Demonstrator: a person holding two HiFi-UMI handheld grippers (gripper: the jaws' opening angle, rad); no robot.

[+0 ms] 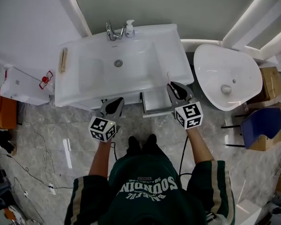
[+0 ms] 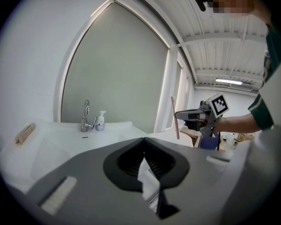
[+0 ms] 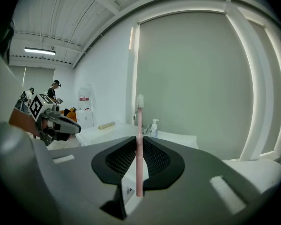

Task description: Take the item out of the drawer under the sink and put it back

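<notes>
White counter (image 1: 171, 55): moulded vanity top, basin (image 1: 96, 71) sunk in the middle, chrome tap (image 1: 113, 32) and soap pump (image 1: 129, 28) at the back edge, wooden-backed brush (image 1: 62, 60) on the left rim.
Drawer (image 1: 157, 102): stands open under the counter's right half, white inside (contents not readable).
Toothbrush (image 3: 139, 144): pink, upright, bristles up; out of the drawer, held over the counter's front edge just above the drawer.
Right gripper (image 1: 171, 85): jaws clamped on the toothbrush handle.
Left gripper (image 1: 119, 100): jaws together, nothing between them; at the counter's front edge, left of the drawer.
Floor (image 1: 61, 144): glossy grey marble-look tile, cables (image 1: 37, 172) trailing at the left.
Wall (image 1: 168, 3): grey-green arched panel behind the counter, white frame around it.
Right side: white toilet (image 1: 227, 76) just beside the counter, then a blue chair (image 1: 260, 123) and a cardboard box (image 1: 270, 76).
Left side: white cabinet (image 1: 23, 86) with a red label.
Ceiling (image 3: 61, 27): white, ribbed, one strip light on.
</notes>
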